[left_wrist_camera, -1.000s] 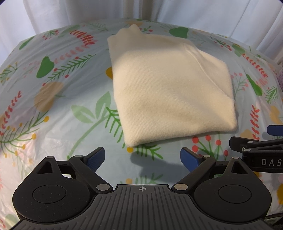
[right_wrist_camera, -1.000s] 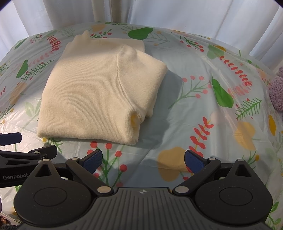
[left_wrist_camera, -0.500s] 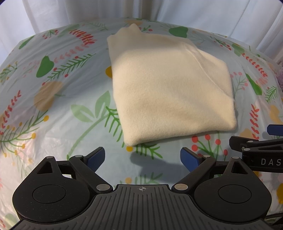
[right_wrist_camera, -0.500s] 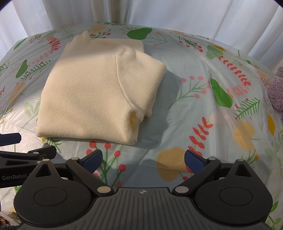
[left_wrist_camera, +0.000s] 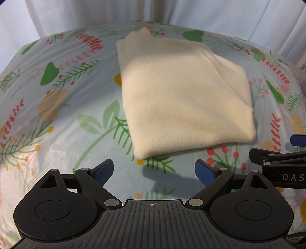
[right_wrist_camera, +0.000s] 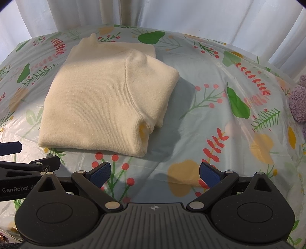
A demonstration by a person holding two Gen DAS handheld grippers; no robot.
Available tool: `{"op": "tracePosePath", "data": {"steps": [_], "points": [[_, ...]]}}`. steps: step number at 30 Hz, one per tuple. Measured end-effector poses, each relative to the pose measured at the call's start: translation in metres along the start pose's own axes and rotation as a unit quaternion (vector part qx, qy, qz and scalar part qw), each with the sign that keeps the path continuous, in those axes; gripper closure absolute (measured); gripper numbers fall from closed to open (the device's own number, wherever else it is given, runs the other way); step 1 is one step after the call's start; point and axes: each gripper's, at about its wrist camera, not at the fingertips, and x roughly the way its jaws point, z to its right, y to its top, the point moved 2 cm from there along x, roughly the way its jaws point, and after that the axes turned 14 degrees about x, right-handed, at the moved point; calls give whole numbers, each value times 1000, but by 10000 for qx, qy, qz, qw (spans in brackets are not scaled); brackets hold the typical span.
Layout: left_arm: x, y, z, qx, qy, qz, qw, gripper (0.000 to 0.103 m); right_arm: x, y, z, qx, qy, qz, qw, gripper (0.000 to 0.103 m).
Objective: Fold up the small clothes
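Observation:
A cream knitted sweater (left_wrist_camera: 183, 93) lies folded into a thick rectangle on the floral tablecloth (left_wrist_camera: 63, 118). It also shows in the right wrist view (right_wrist_camera: 101, 103), with a sleeve folded over its right side. My left gripper (left_wrist_camera: 154, 171) is open and empty, just short of the sweater's near edge. My right gripper (right_wrist_camera: 155, 173) is open and empty, in front of the sweater's near right corner. Each gripper shows at the edge of the other's view.
White curtains (right_wrist_camera: 172, 15) hang behind the table. A purple fuzzy item (right_wrist_camera: 298, 101) lies at the table's right edge. Bare tablecloth (right_wrist_camera: 239, 115) spreads right of the sweater and left of it in the left wrist view.

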Motion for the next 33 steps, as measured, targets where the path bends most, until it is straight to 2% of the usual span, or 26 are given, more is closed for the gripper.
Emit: {"op": "tracePosePath", "data": {"steps": [33], "points": [[3,3,2,4,-59,22,10000,7,0,0,-4,-140,-109,109,9998,4]]}}
